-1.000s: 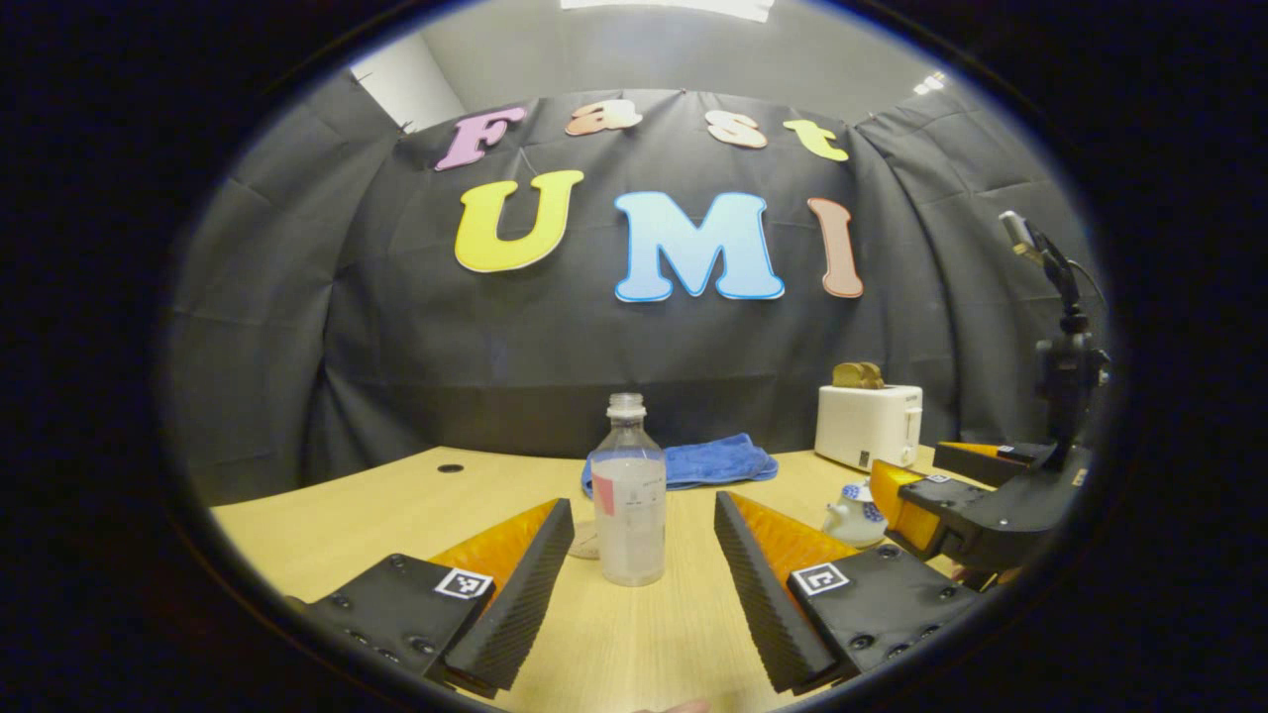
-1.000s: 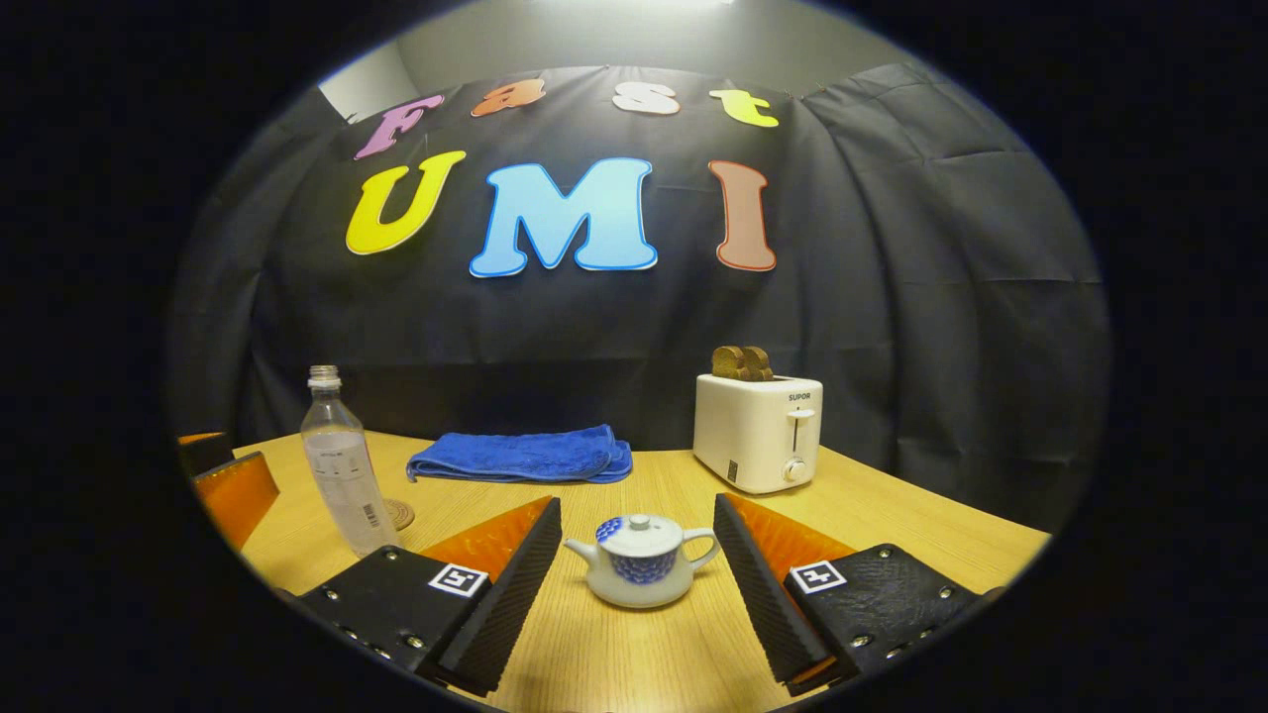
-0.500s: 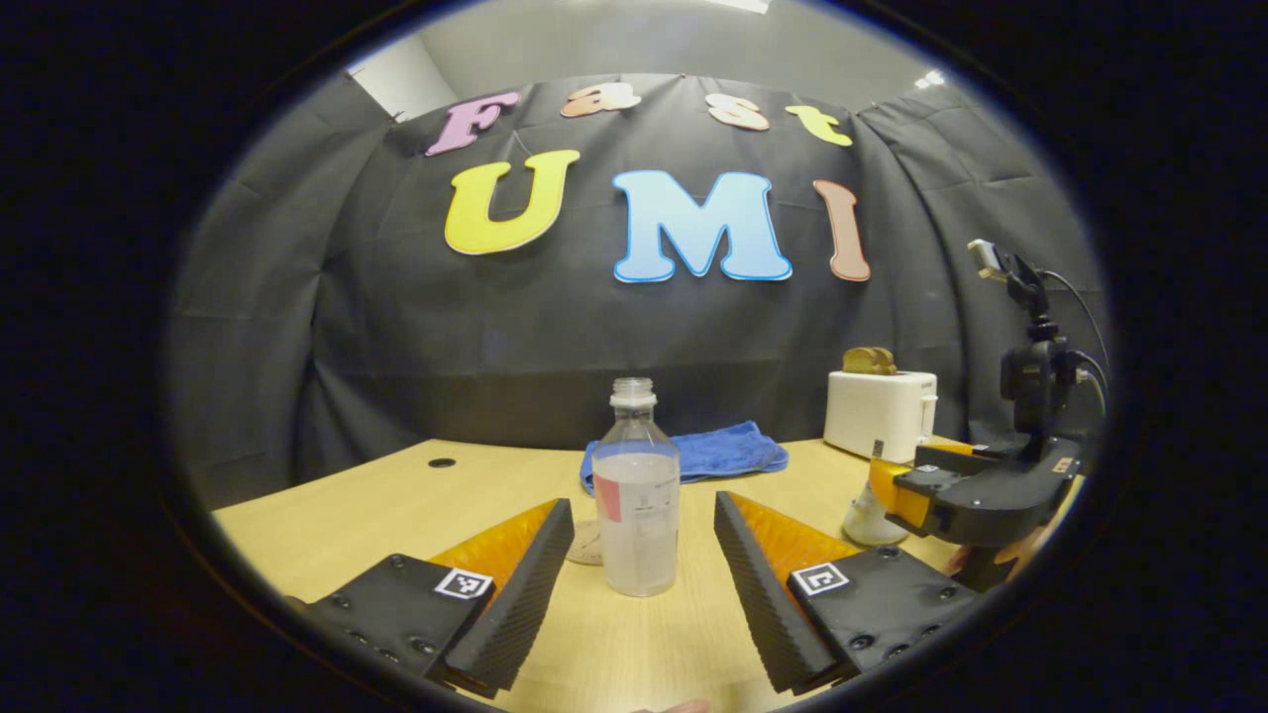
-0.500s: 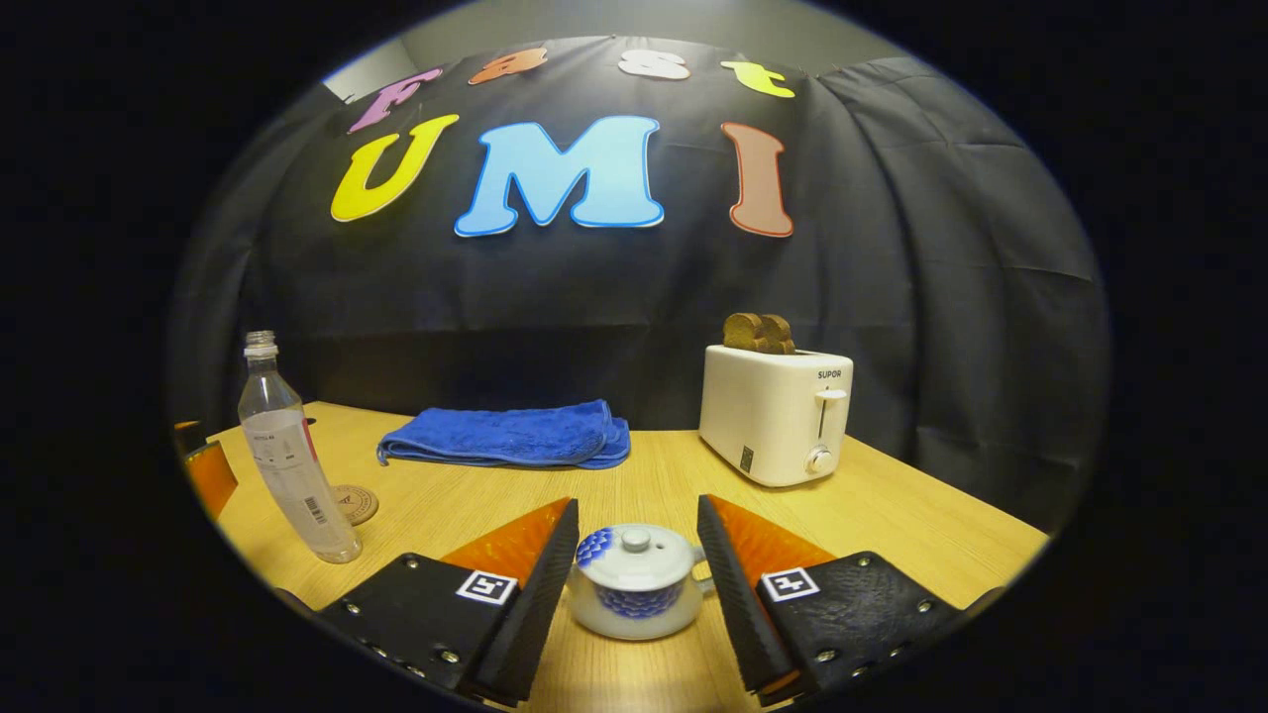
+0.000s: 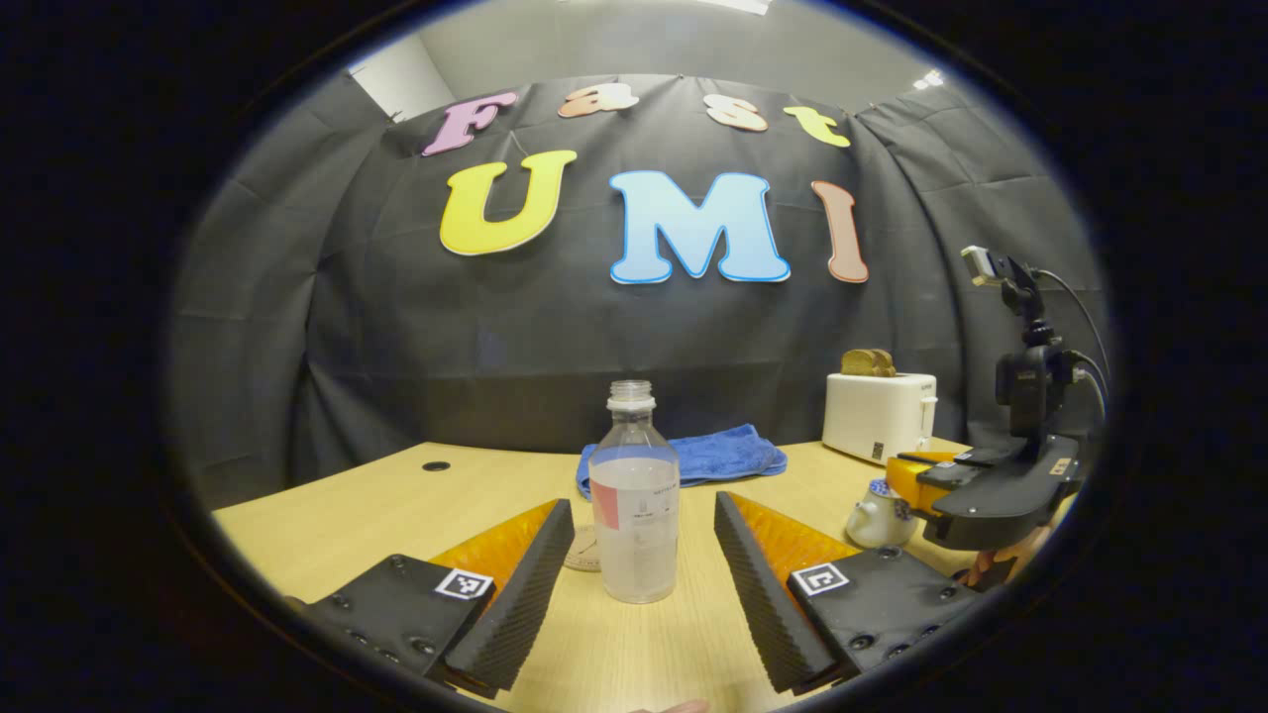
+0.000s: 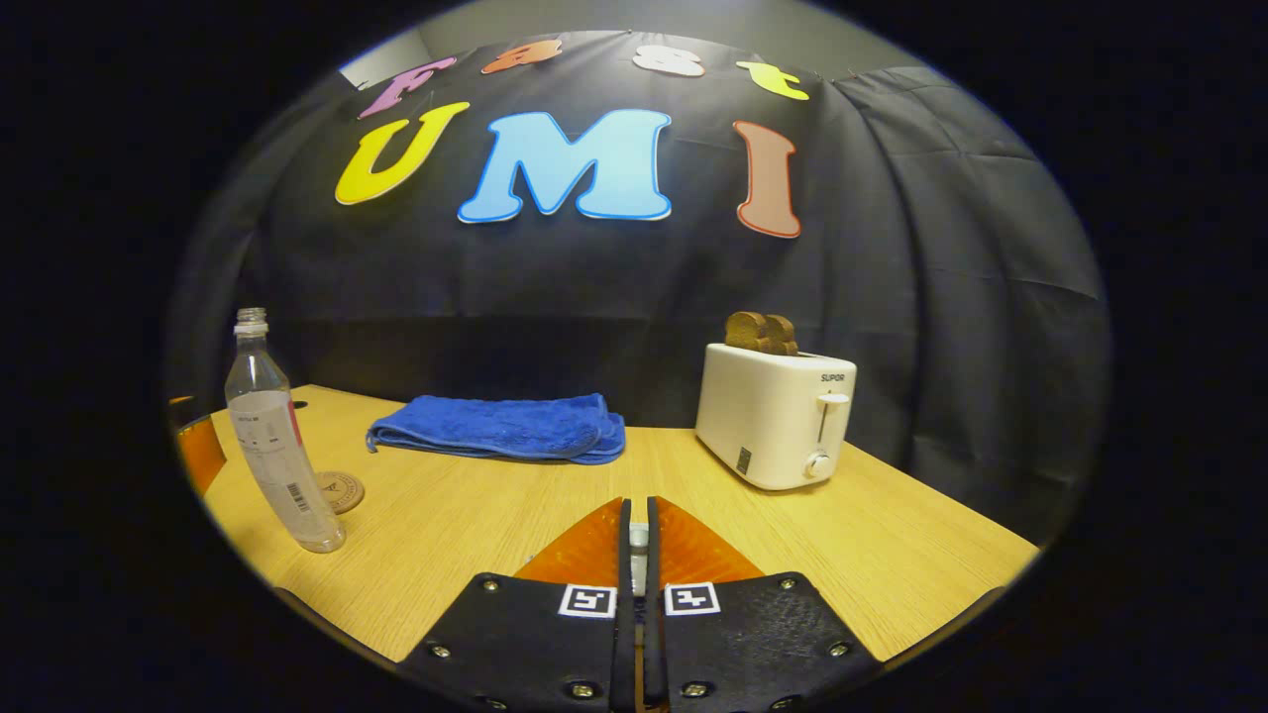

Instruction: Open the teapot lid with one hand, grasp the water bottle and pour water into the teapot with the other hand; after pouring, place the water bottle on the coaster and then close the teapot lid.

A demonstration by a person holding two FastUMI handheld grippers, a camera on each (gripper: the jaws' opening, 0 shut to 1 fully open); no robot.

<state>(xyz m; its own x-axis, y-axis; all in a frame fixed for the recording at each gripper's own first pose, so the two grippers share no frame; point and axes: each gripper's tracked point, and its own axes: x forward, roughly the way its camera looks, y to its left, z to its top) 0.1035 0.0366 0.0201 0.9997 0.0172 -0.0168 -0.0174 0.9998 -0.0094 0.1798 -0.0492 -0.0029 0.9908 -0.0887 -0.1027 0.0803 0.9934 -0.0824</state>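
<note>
A clear water bottle (image 5: 634,505), uncapped and partly filled, stands upright on the wooden table (image 5: 376,515). It is just ahead of my left gripper (image 5: 643,502), which is open with a finger on either side of it, not touching. A round coaster (image 5: 584,550) lies behind the bottle's base. My right gripper (image 6: 638,505) is shut on the teapot lid, a white sliver (image 6: 639,540) showing in the narrow gap. In the left gripper view the right gripper (image 5: 936,475) sits over the small white-and-blue teapot (image 5: 877,517). The right gripper view has the bottle (image 6: 272,446) and coaster (image 6: 340,491) at the far left.
A folded blue towel (image 6: 500,428) lies at the back of the table. A white toaster (image 6: 778,416) with bread slices stands at the back right. A hand shows under the right gripper's handle (image 5: 991,566). Bare tabletop (image 6: 892,545) stretches to the right.
My right gripper moved down onto the teapot and its fingers came together on the lid. My left gripper stayed open and has barely shifted around the bottle.
</note>
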